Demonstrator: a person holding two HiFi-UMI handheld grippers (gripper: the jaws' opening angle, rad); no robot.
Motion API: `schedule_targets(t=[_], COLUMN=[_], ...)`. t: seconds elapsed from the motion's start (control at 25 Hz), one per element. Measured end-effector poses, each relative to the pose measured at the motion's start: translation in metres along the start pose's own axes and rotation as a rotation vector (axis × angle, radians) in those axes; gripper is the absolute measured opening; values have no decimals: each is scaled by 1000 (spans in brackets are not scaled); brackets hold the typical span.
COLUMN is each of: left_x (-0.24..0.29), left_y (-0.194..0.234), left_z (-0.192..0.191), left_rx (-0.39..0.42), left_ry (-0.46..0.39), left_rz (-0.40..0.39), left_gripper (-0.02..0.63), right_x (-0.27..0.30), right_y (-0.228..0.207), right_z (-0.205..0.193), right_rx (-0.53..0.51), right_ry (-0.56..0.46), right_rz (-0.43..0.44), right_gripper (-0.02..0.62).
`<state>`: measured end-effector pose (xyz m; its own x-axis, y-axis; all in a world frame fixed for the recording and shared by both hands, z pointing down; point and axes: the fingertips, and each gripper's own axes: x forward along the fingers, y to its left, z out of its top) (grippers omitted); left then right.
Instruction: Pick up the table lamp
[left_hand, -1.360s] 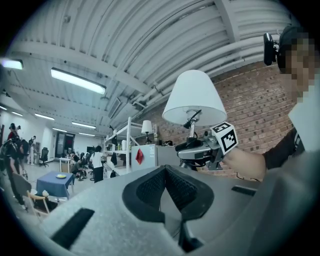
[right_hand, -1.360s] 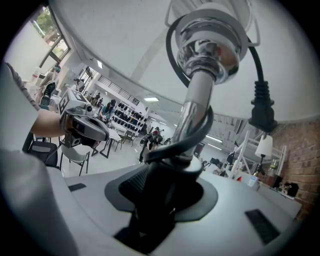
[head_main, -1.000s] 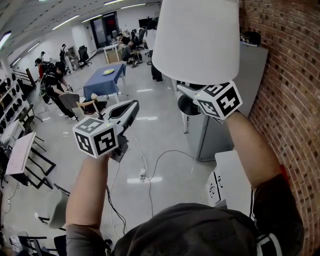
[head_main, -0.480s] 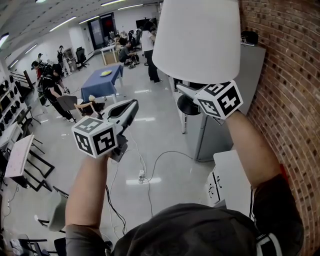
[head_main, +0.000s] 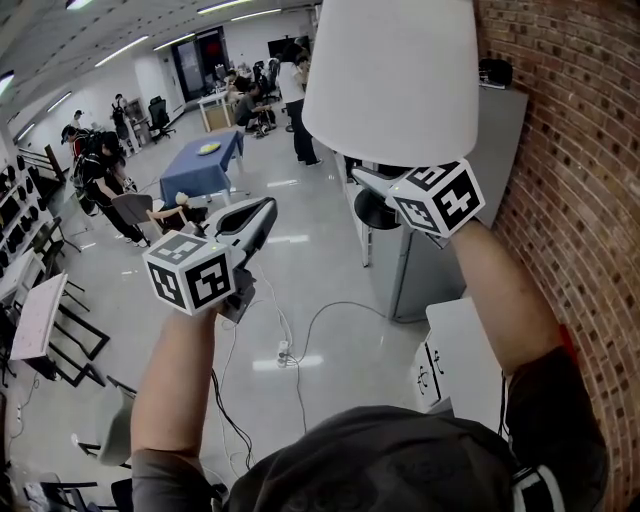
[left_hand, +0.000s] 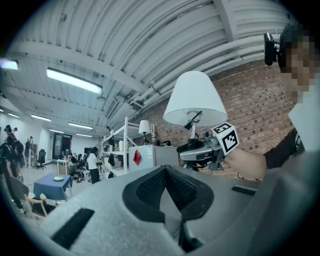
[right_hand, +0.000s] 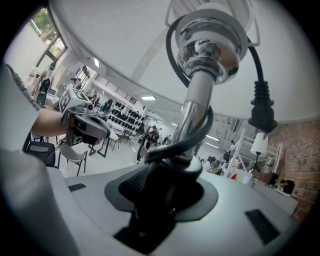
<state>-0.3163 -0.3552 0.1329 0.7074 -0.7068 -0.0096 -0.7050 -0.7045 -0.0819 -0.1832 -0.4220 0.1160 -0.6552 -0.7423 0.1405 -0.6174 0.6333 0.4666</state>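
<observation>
Directly above the right tool (head_main: 366, 180) the wide white cone-shaped lampshade (head_main: 392, 80) closes the way upward. The chrome lamp stem (right_hand: 196, 107) fills this tool's jaws, and a black power cord with plug (right_hand: 261, 102) hangs just beside the stem. To the right of this tool, the red brick wall (head_main: 580, 180) is near; below it stands a tall grey metal cabinet (head_main: 440, 270). Between the two tools there is a free gap. In front of the left tool (head_main: 264, 212) and below it is only open air over the glossy grey floor (head_main: 310, 290).

Grey left gripper (head_main: 262, 212) and right gripper (head_main: 368, 181), each with black-and-white marker cube (head_main: 190, 272); short sleeves (head_main: 555, 420) dark, probably charcoal.
</observation>
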Motion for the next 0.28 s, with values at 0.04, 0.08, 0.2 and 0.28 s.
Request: schedule_targets(t=[0.04,0.08,0.2,0.28], left_x=[1,2,5,6], left_y=[-1,-2,-5,-6], left_z=[0,1,2,3], left_rx=[1,1,5,7], left_ry=[0,0,-2,-4], left_rz=[0,0,-1,-2], left_gripper=[5,5,5,5], right_x=[-1,-2,-4,-5], right_y=[-1,-1,-3,-4], right_z=[-1,-1,-2,-2], right_rx=[0,-1,-4,-5], right_ry=[0,0,-1,-3], right_rz=[1,1,0,-1], right_gripper=[153,153,153,153])
